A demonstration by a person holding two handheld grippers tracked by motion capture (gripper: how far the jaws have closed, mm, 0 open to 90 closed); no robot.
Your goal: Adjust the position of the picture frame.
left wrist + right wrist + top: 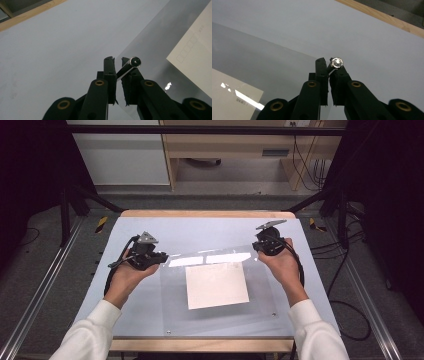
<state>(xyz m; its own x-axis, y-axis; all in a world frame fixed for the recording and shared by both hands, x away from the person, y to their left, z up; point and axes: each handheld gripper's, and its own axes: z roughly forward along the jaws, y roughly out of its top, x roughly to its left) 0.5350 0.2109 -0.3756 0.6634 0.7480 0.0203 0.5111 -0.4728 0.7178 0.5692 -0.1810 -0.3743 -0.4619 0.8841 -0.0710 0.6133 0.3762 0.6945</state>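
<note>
While we hold the far corners of the clear sheet [220, 292], we must lift both sides at the same slow pace, so it does not bend or slip. The left gripper [161, 258] is pressed shut on the far left corner, right by a small metal post [131, 65] that stands at that corner. The right gripper [257, 247] is pressed shut on the far right corner, by its own post [335, 63]. We judge that both grips are thin, just on the edge, so we should not tug sideways.

The sheet lies on the pale blue table [150, 227], in the middle and toward the near edge. A white paper [216, 286] lies in the middle of the sheet; we cannot tell if it is under or on top. If it is on top, a tilt could make it slide off, so we keep the sheet level.

The sheet's long side runs left to right, from one gripper to the other. Its short sides point from us toward the far edge. The paper sits a bit crooked on it. The posts in the two gripper views slant up toward the cameras.
</note>
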